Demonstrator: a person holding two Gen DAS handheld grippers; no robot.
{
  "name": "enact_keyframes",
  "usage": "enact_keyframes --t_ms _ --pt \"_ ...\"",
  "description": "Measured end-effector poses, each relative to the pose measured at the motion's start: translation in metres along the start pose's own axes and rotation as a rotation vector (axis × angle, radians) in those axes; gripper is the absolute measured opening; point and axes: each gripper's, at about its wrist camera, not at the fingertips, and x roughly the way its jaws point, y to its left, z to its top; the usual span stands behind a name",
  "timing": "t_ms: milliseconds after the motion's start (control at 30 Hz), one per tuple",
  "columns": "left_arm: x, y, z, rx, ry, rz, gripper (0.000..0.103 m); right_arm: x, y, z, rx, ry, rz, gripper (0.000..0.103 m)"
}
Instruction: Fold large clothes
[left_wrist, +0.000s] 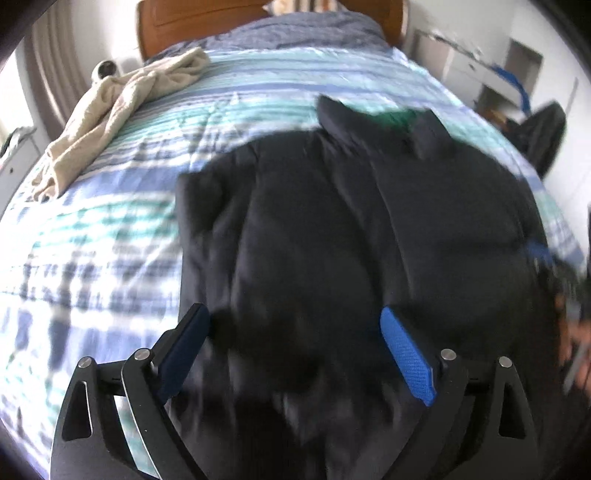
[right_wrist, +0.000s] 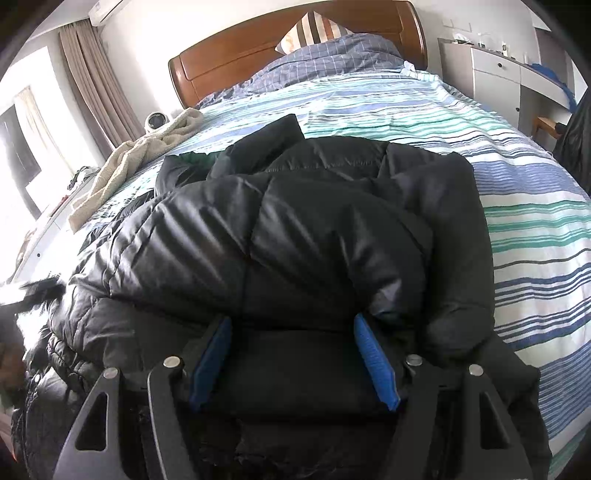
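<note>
Lying across one striped bed (right_wrist: 524, 206) is one black puffer jacket (right_wrist: 295, 229), its collar pointing toward twelve o'clock. One beige towel (right_wrist: 140, 155) is sitting at ten o'clock. The left gripper (left_wrist: 295, 354) is hanging wide over the jacket, gripping nothing. The right gripper (right_wrist: 291, 362) is straddling a fold; whether it is pinching, I cannot tell.

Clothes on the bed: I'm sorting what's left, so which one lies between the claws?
The black puffer jacket, spread across the striped bedding under both claws. The beige garment lies crumpled far off near the headboard.
</note>
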Motion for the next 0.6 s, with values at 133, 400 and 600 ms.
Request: enact_keyframes --t_ms 133,400,600 --pt "-0.037 -0.009 -0.023 0.052 -0.017 -0.018 0.094 -0.018 0.011 0.006 -0.044 0.062 -0.050 0.070" --pt "-0.093 -0.052 -0.069 0.201 -0.078 -0.067 0.098 -0.101 0.034 -0.042 -0.153 0.138 0.009 0.070" --pt "-0.071 -0.092 -0.104 0.247 -0.013 -0.102 0.098 -0.117 0.055 -0.101 -0.222 0.180 -0.017 0.070"
